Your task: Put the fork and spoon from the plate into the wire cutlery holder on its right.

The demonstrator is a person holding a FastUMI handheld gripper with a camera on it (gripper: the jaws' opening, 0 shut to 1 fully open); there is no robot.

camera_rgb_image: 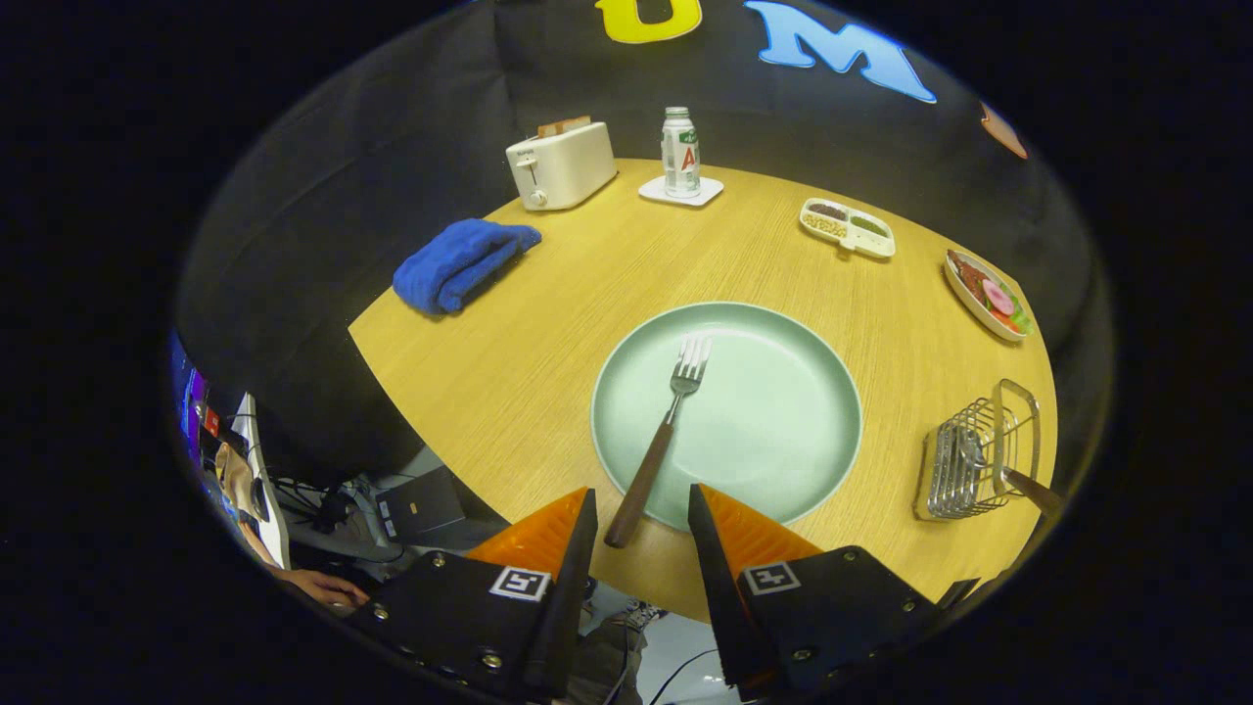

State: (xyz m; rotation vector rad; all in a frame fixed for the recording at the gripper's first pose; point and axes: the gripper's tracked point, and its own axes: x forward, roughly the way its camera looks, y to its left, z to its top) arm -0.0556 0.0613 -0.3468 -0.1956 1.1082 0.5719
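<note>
The tongs (641,509) are held open above the near edge of the counter (548,323), with nothing pressed between the two fingers; their bases are cut off below, so the hand that carries them cannot be seen. The brown handle end of the fork (654,446) lies in the gap between the fingertips, touched by neither. The fork is laid tilted across the pale green plate (783,431), its metal tines near the plate's middle and its handle overhanging the near rim.

To the right of the plate, well apart from it, the wire cutlery holder (964,460) is seen on the counter. A brown handle (1033,490) sticks out of it toward the right; the head of that piece is masked by the wires, so it can only be taken for the spoon.

Farther off, a folded blue cloth (460,262) is set at the left edge of the counter, a white toaster (561,164) beyond it, and a bottle (679,152) upright on a white coaster (681,191). A divided tray (848,228) and an oval dish of food (989,294) are placed at the far right; their contents are too small to make out.

Below the counter, at the left, a person's hand (328,587) and some cables (323,504) are partly shown.
</note>
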